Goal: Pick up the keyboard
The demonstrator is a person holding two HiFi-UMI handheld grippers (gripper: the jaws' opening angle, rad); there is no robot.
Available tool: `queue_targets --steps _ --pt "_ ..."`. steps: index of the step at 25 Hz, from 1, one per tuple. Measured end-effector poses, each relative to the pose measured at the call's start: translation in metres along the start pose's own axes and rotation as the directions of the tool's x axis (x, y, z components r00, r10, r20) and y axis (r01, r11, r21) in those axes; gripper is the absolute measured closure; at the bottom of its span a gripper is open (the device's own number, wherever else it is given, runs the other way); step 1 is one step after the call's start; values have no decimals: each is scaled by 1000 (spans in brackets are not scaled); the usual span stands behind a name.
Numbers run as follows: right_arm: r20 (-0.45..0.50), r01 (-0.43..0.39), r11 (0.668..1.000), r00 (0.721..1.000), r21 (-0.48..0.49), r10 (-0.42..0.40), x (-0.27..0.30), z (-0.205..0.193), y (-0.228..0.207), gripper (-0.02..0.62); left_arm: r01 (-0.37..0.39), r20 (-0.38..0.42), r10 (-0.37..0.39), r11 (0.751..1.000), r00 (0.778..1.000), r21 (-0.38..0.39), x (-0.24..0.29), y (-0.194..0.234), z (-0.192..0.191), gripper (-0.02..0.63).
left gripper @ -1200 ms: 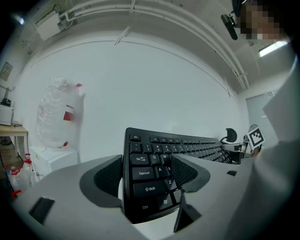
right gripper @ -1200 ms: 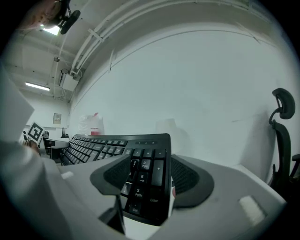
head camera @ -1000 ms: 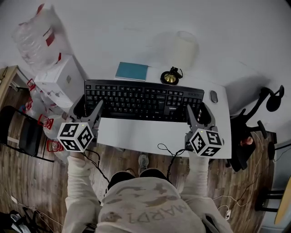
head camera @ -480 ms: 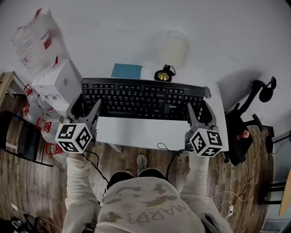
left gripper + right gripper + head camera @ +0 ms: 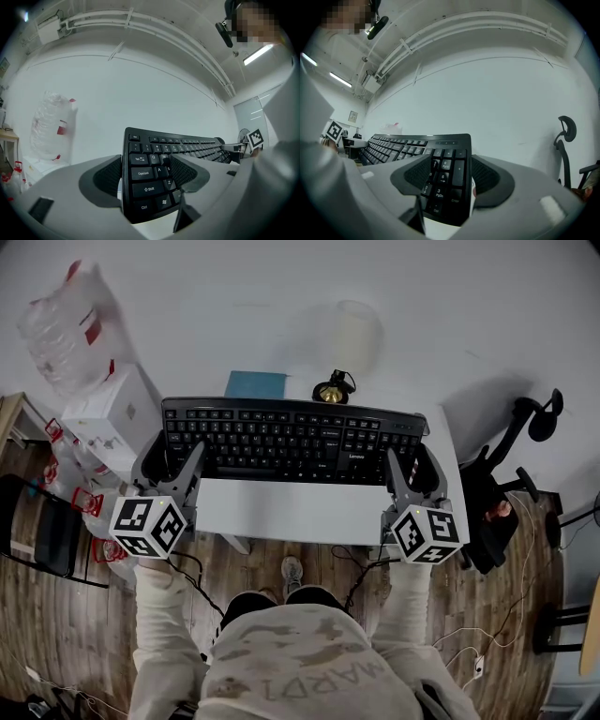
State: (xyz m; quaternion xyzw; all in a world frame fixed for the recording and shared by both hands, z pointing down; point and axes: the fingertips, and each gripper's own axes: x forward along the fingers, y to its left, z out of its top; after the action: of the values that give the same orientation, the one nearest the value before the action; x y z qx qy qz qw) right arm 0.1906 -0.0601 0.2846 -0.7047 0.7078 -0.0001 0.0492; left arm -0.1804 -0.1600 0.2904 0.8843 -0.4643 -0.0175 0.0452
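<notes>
Left gripper and right gripper each clenched on one end of keyboard, held level above desk; looks lifted clear, pickup seems basically done

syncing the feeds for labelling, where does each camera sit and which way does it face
Head view: on the person's head, facing steeply down at the keyboard and white desk; shows left gripper, right gripper, sleeves.
Left gripper view: on the left gripper, looking along its jaws, closed on the keyboard's left end, toward a white wall.
Right gripper view: on the right gripper, looking along its jaws, closed on the numpad end.
Shared: all show the keyboard.
</notes>
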Motion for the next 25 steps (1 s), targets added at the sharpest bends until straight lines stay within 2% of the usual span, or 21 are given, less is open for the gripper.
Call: queue_targets --steps 15,25 --pt "73 20 998 997 -54 -16 -10 19 10 321 31 58 -31 999 998 -4 -4 2 8 285" --pt "87 29 997 996 -66 -23 -12 21 10 321 45 71 -44 999 996 -4 -2 2 7 285"
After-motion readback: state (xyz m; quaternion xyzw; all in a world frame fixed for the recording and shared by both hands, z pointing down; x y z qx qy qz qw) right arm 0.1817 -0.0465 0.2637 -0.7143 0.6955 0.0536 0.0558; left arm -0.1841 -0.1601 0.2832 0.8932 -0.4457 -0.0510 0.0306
